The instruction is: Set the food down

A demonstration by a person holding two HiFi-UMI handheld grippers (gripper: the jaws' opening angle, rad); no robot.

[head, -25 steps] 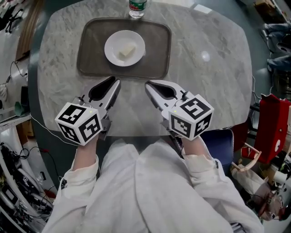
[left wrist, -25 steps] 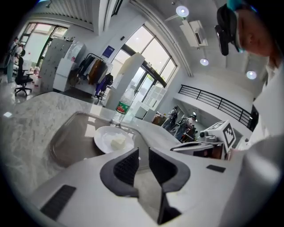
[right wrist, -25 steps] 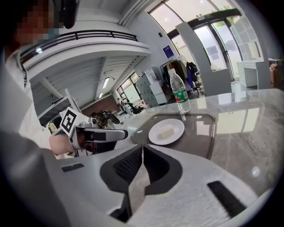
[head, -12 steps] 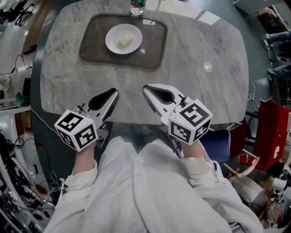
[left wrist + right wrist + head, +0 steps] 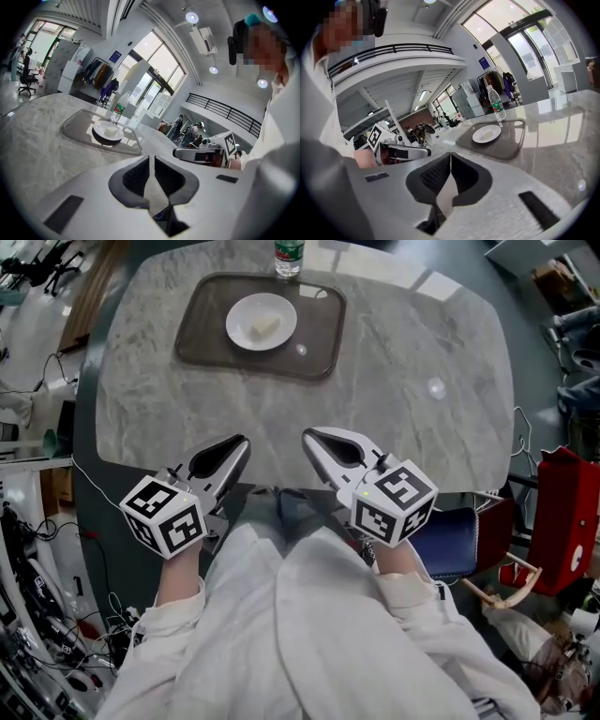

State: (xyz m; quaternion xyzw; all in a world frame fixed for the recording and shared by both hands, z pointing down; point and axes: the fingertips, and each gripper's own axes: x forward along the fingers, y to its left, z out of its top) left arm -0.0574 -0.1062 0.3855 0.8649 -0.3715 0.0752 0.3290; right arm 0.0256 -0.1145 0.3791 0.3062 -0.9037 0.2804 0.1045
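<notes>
A white plate [image 5: 262,322] with a pale piece of food [image 5: 265,327] sits on a grey tray [image 5: 317,338] at the far side of the marble table [image 5: 403,418]. The plate [image 5: 107,131] on its tray [image 5: 77,132] shows ahead in the left gripper view, and the plate [image 5: 486,134] and tray [image 5: 511,140] also show in the right gripper view. My left gripper [image 5: 241,442] is shut and empty at the table's near edge. My right gripper [image 5: 308,437] is shut and empty beside it. Both are far from the tray.
A water bottle [image 5: 288,257] with a green label stands just beyond the tray. A red object [image 5: 562,512] and a blue chair seat [image 5: 455,545] are at the right of the table. Cables and clutter [image 5: 28,549] lie on the floor at the left.
Both grippers have drawn back from the tray toward the table's near edge, staying shut. The plate and tray now sit farther away at the top of the head view.
</notes>
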